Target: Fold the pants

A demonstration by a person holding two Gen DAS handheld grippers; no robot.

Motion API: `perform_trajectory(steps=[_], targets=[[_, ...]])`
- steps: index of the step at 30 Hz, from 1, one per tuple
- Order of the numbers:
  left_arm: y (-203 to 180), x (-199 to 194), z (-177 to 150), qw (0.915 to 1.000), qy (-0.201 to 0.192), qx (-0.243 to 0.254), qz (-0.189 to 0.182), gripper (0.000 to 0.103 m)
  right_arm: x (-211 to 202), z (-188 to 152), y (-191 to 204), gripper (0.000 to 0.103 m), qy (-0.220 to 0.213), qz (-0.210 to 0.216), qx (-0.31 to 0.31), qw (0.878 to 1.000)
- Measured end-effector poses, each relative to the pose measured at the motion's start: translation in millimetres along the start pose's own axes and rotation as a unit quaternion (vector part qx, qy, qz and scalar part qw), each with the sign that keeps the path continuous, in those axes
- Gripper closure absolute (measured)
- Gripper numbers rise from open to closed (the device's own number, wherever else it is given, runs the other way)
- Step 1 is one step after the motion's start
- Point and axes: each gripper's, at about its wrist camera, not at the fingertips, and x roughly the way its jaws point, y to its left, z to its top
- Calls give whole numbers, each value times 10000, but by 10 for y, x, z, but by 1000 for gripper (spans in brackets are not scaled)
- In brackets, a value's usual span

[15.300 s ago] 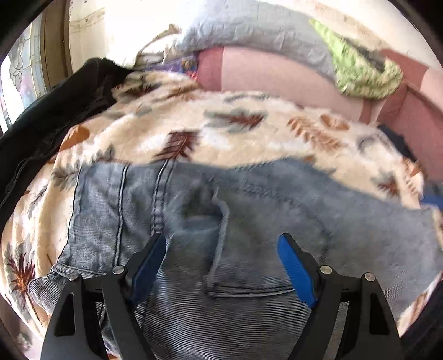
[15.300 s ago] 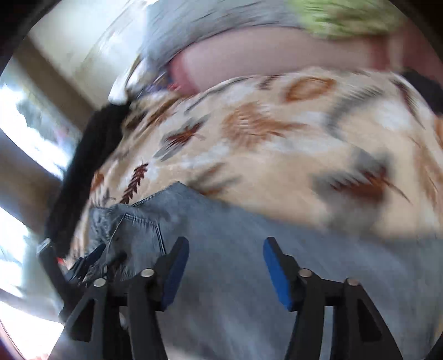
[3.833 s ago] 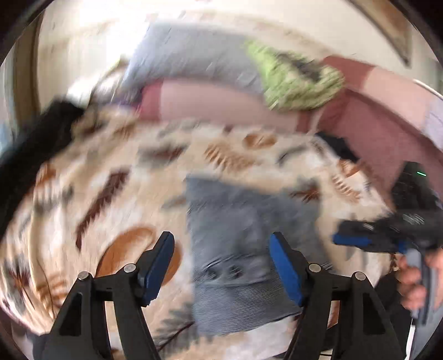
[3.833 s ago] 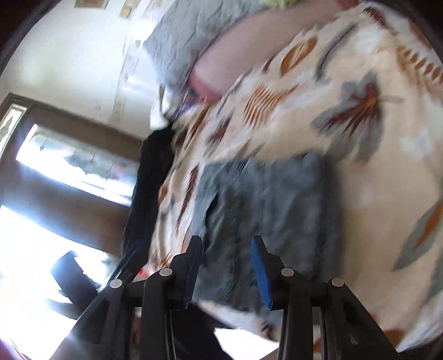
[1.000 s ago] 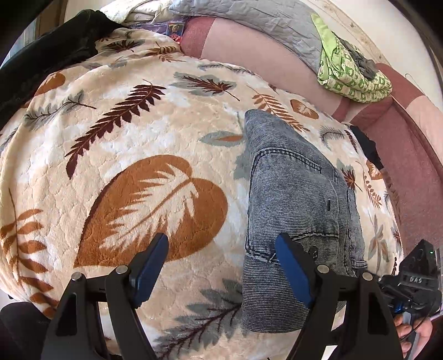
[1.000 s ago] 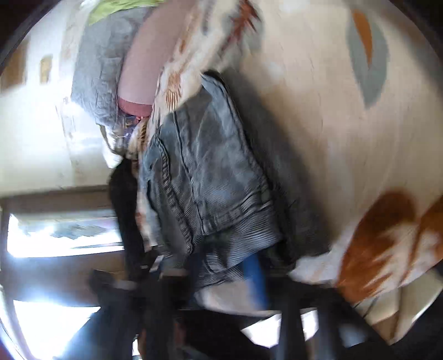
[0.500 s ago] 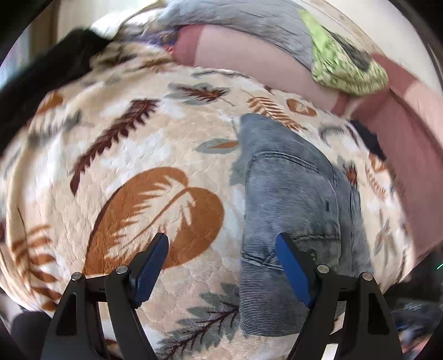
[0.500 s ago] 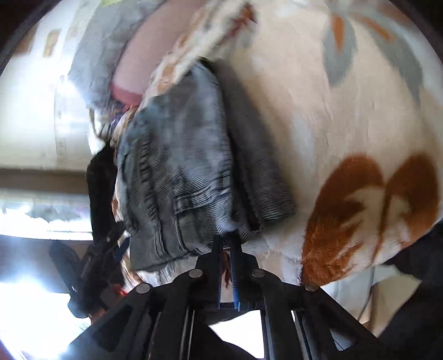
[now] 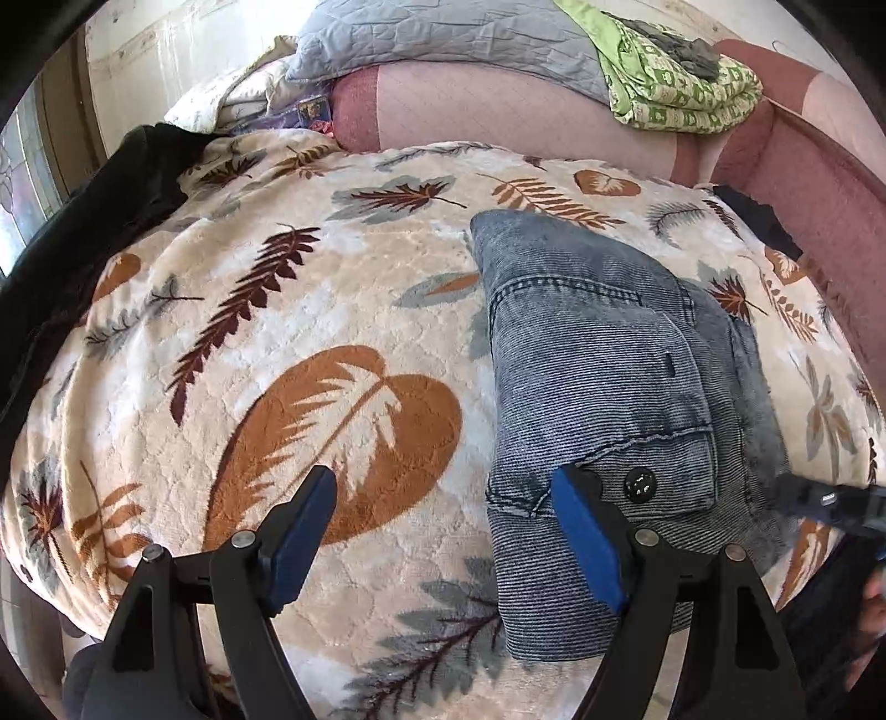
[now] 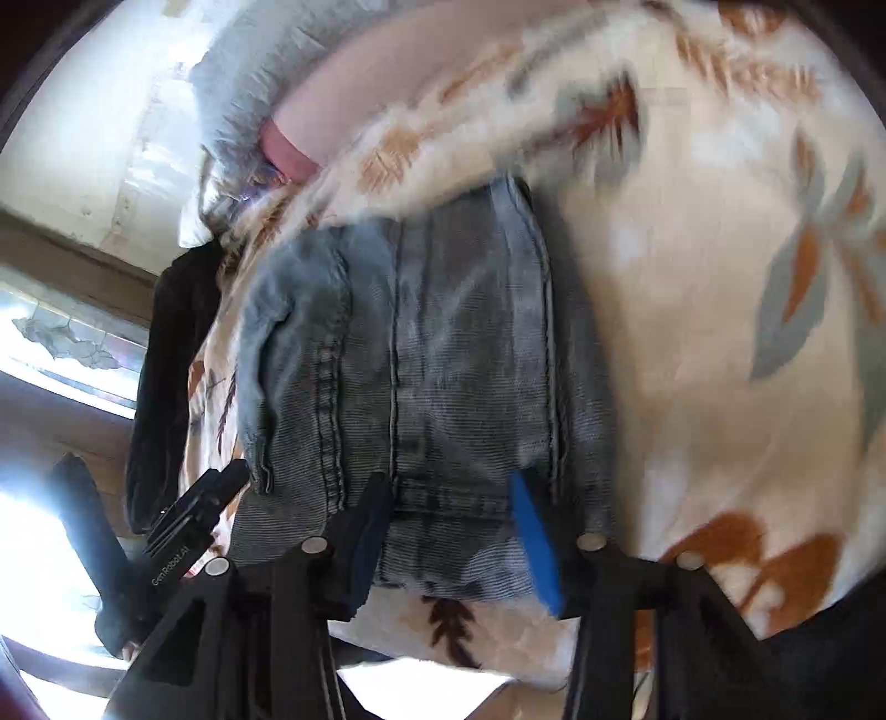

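The grey-blue denim pants (image 9: 603, 376) lie folded into a compact rectangle on the leaf-print blanket (image 9: 288, 354), back pocket and button up. They also show in the right wrist view (image 10: 432, 354). My left gripper (image 9: 443, 531) is open and empty, hovering above the blanket at the pants' left near corner. My right gripper (image 10: 448, 526) is open, its blue pads above the near edge of the folded pants, holding nothing. The right gripper shows blurred at the right edge of the left wrist view (image 9: 830, 501).
A pink sofa back (image 9: 498, 105) with a grey quilt (image 9: 443, 39) and a green patterned cloth (image 9: 681, 83) lies behind. A black garment (image 9: 83, 221) lies along the left side. A window (image 10: 61, 343) is at the left.
My right gripper has opened from shut and let go of the pants' edge, swinging over the fold. The left gripper stayed open and hardly moved. The pants lie as before.
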Motion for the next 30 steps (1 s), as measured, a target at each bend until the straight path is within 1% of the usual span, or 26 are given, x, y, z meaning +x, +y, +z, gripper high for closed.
perform_trajectory(steps=[1,3,4,6,7,8,10,12,13,14,15,16,17,19,20,21,22,23,24,25,26,27,29,30], targets=[[-4,4,0,10000,-1,12,-4,23,-74,38,71,53,-75,37,-70,9999],[7,12,3,10000,19,-21,-40,23,-213,189,351,53,-351,22,-488,9982],[14,9,-2,10000,11,-49,-55,23,-247,296,528,53,-384,137,-723,9966],[17,0,-14,9999,10,-97,-65,23,-190,507,845,51,-285,399,-992,9939],[20,-12,-22,9999,-2,-123,-70,23,-113,601,990,49,-190,368,-1186,9921],[22,-17,-28,9999,-7,-145,-79,23,-31,669,1146,44,-95,234,-1460,9890],[29,-11,-38,9998,-6,-159,-96,23,245,846,1549,41,-35,-416,-2046,9780],[39,8,-42,9997,6,-215,-131,23,557,979,1887,40,229,-965,-2576,9612],[39,16,-45,9996,8,-244,-148,23,699,1043,2048,40,246,-1249,-2819,9509],[34,23,-45,9996,8,-243,-143,23,823,1092,2161,39,321,-1507,-3058,9396],[29,32,-45,9996,11,-242,-139,23,1041,1159,2323,39,545,-1742,-3316,9256],[29,34,-48,9996,5,-238,-143,23,1202,1212,2399,39,690,-1888,-3474,9159],[26,41,-49,9997,-3,-214,-143,23,1359,1231,2450,38,879,-2100,-3630,9036],[35,52,-50,9996,-5,-202,-175,23,1676,1309,2493,38,1113,-2599,-3847,8787],[49,59,-53,9995,1,-232,-221,22,1786,1311,2497,38,1280,-2732,-3924,8689],[57,64,-56,9994,0,-240,-253,22,1964,1306,2449,38,1806,-2733,-3897,8607],[69,71,-56,9993,-1,-242,-281,22,2041,1300,2387,41,2159,-2635,-3773,8611],[80,77,-58,9992,-1,-263,-293,21,2101,1290,2357,71,2364,-2628,-3767,8563],[92,82,-60,9991,-21,-293,-316,21,2128,1294,2329,83,2397,-2716,-3820,8502],[100,89,-58,9989,-32,-312,-353,21,2112,1346,2280,87,2384,-2690,-3676,8577],[104,97,-56,9988,-27,-333,-364,20,2084,1401,2240,87,2332,-2596,-3487,8699],[113,104,-53,9986,-27,-370,-386,20,2026,1469,2170,87,2190,-2417,-3174,8904],[114,117,-55,9984,-3,-399,-396,20,1941,1527,2042,86,1985,-2042,-2646,9214],[111,120,-62,9985,-1,-389,-398,20,1879,1548,1968,84,1867,-1824,-2371,9358]])
